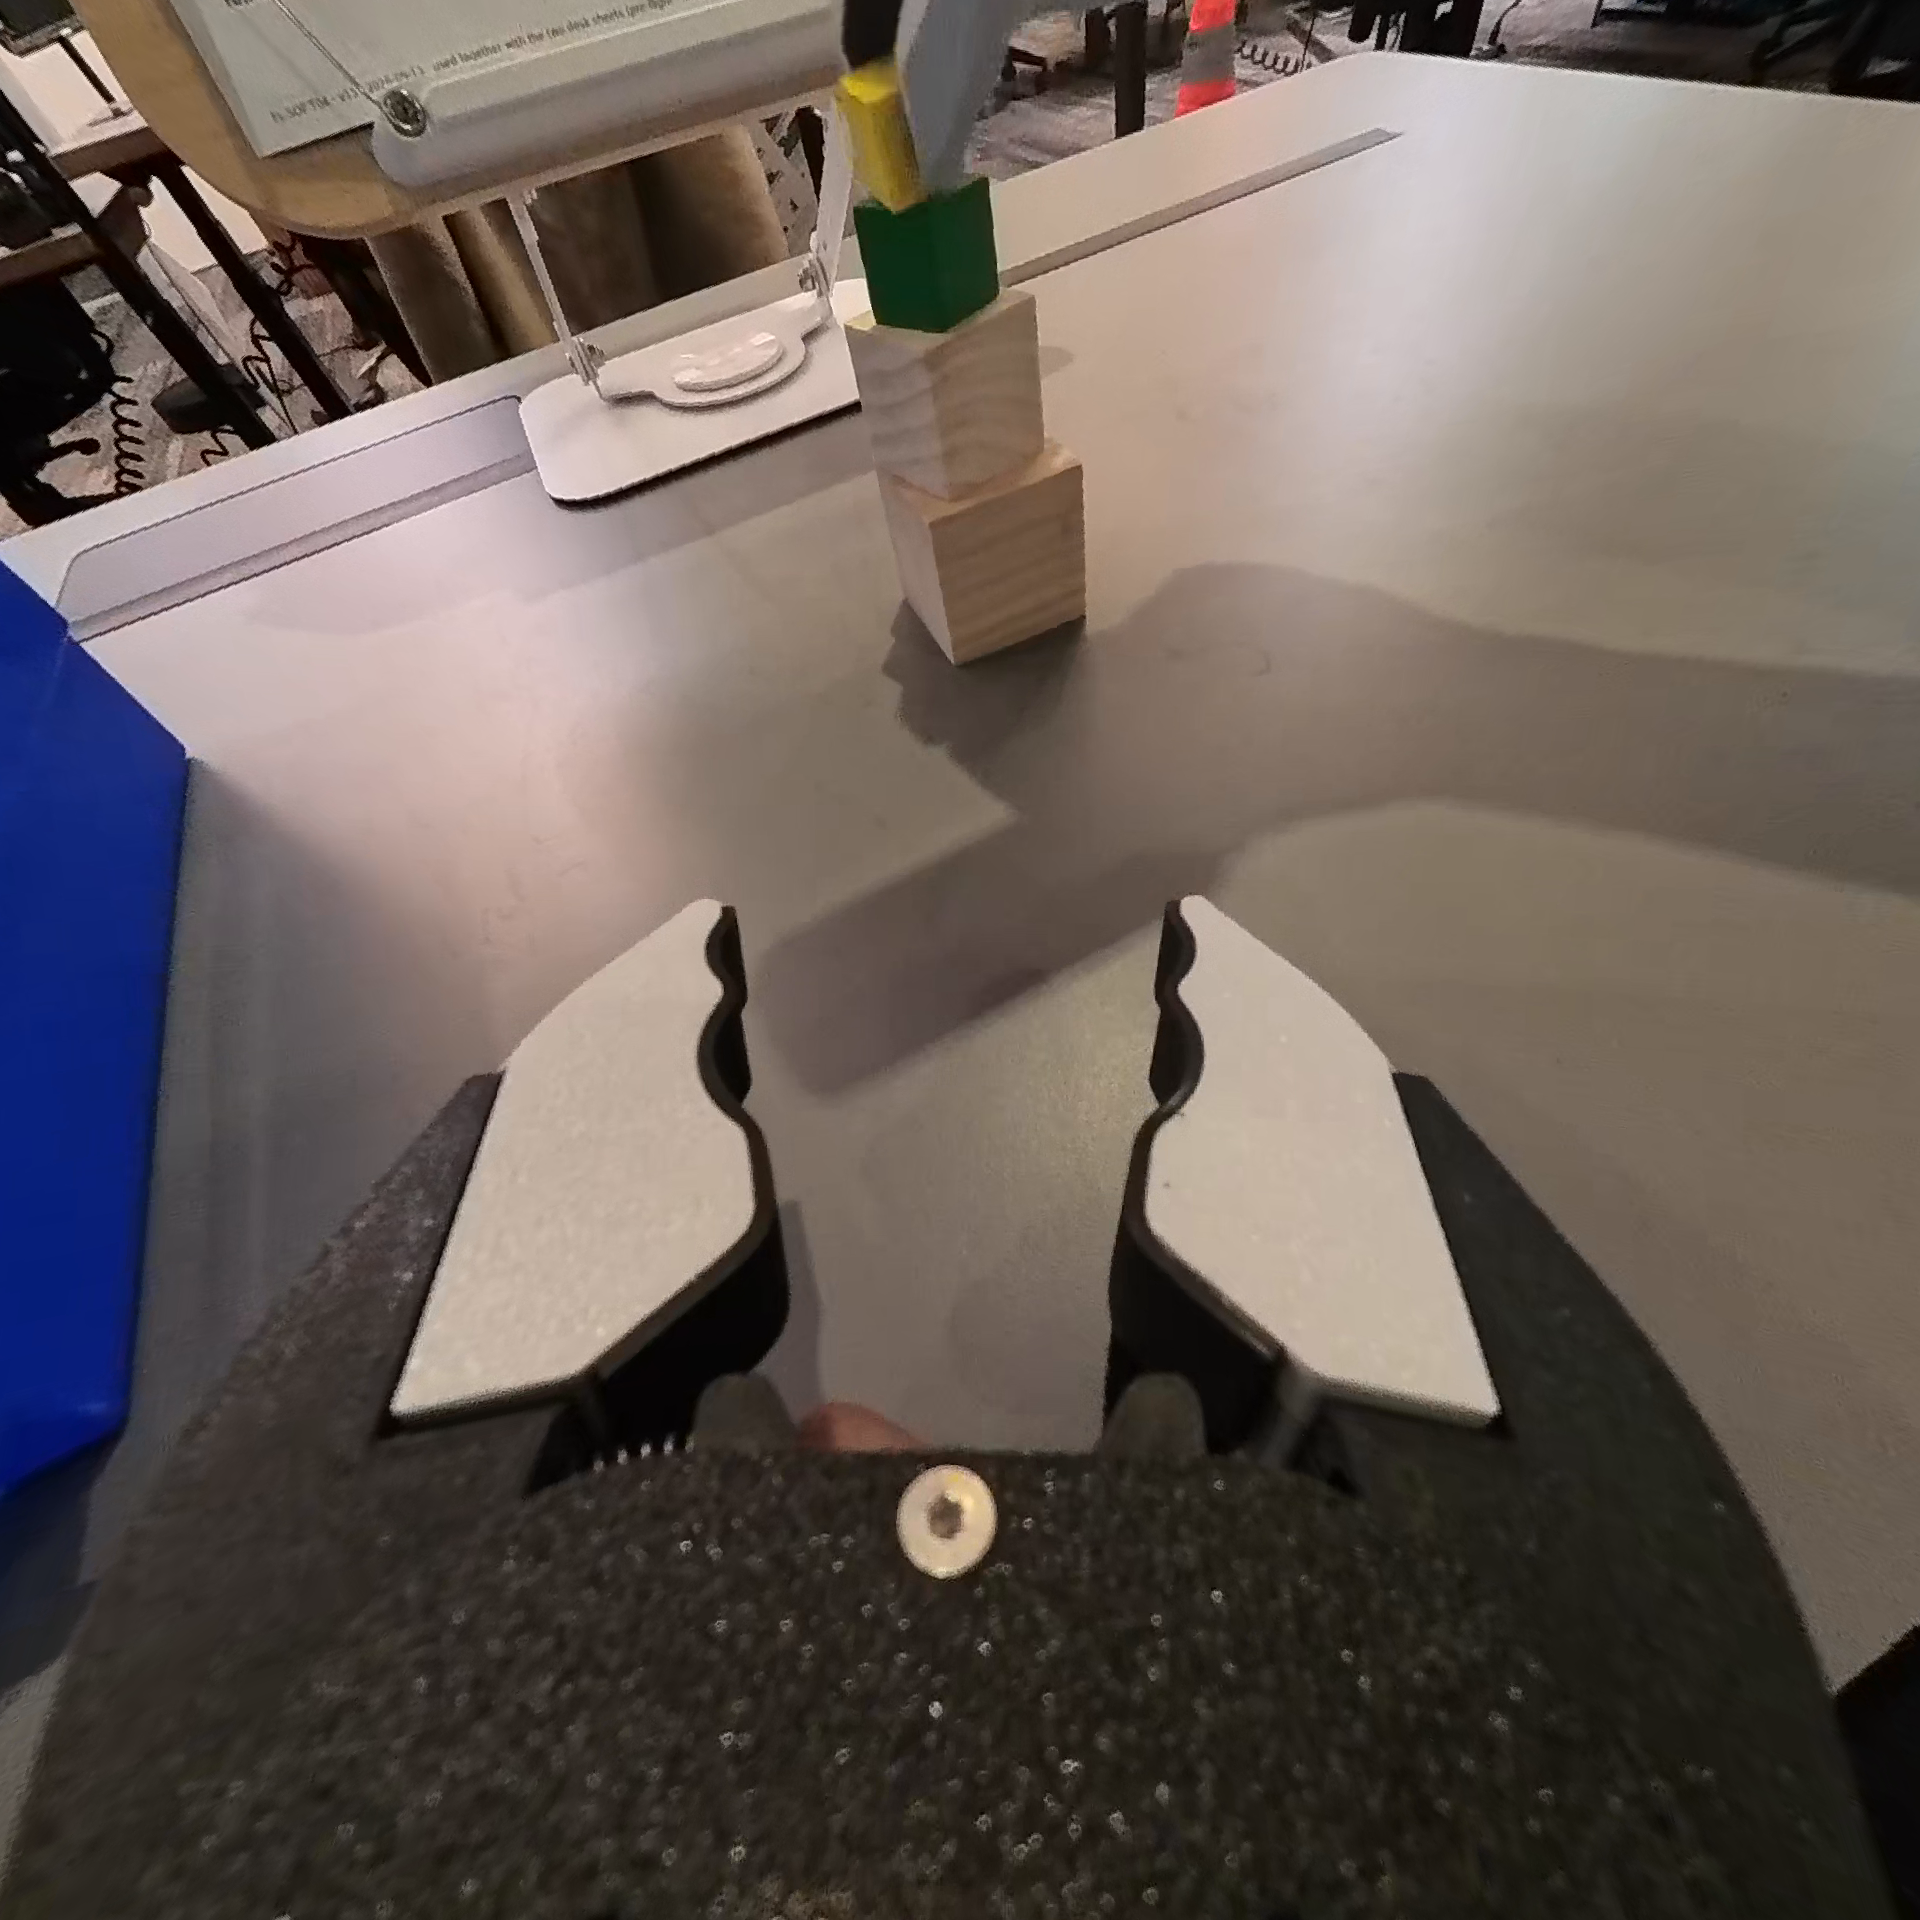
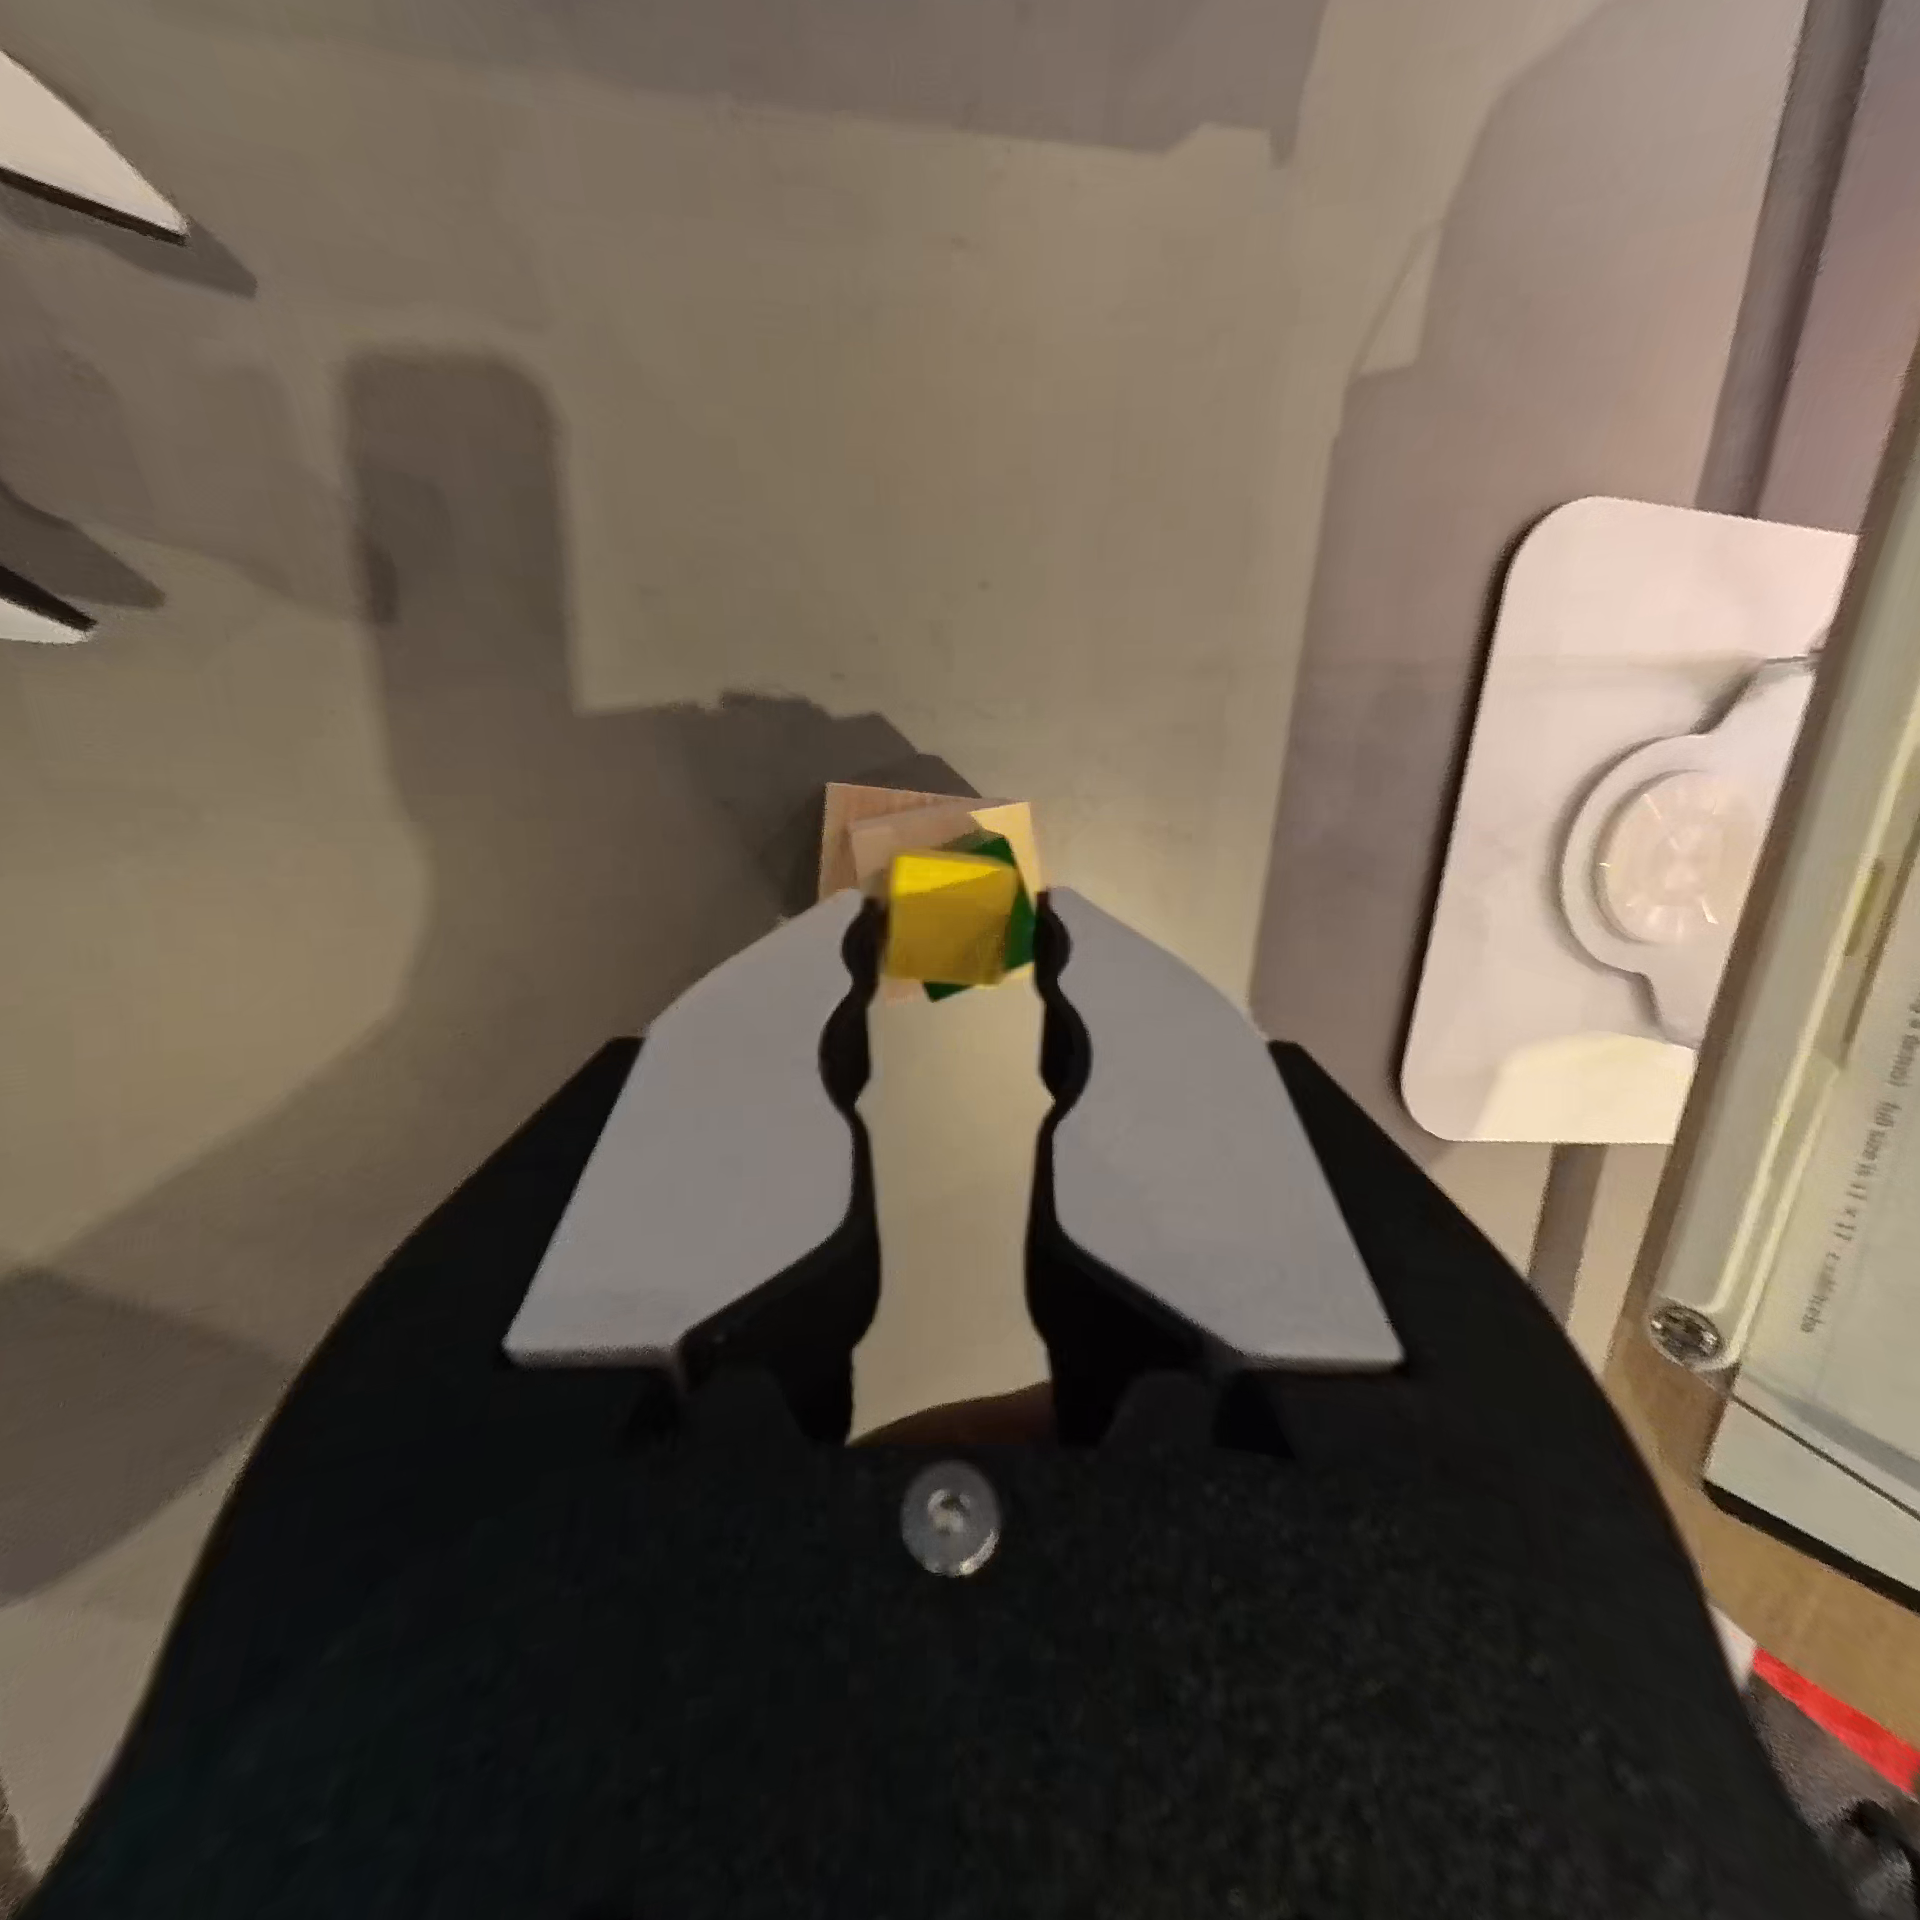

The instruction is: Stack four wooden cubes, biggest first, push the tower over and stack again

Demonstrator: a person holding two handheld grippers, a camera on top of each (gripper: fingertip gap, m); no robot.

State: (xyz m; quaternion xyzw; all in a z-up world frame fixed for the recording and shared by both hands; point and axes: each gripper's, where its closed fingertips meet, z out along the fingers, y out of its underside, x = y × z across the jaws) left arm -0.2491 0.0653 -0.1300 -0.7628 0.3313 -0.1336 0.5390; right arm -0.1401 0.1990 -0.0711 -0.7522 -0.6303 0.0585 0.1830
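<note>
A tower stands on the grey table [image 1: 1455, 520]: a large plain wooden cube [image 1: 987, 551] at the bottom, a medium plain cube [image 1: 956, 405] on it, then a green cube [image 1: 925, 260]. My right gripper [image 2: 951, 925] points down from above and is shut on a small yellow cube [image 2: 945, 925]. It holds that cube tilted at the green cube's top left edge [image 1: 881, 130]. The green cube [image 2: 1016, 914] and the plain cubes [image 2: 883, 831] show beneath it. My left gripper [image 1: 951, 914] is open and empty, low over the table well in front of the tower.
A blue bin [image 1: 73, 1039] sits at the left edge. A white stand base [image 1: 675, 416] with a sheet holder [image 1: 468, 83] stands just behind and left of the tower, and also shows in the right wrist view [image 2: 1558, 831]. The table's far edge runs behind the tower.
</note>
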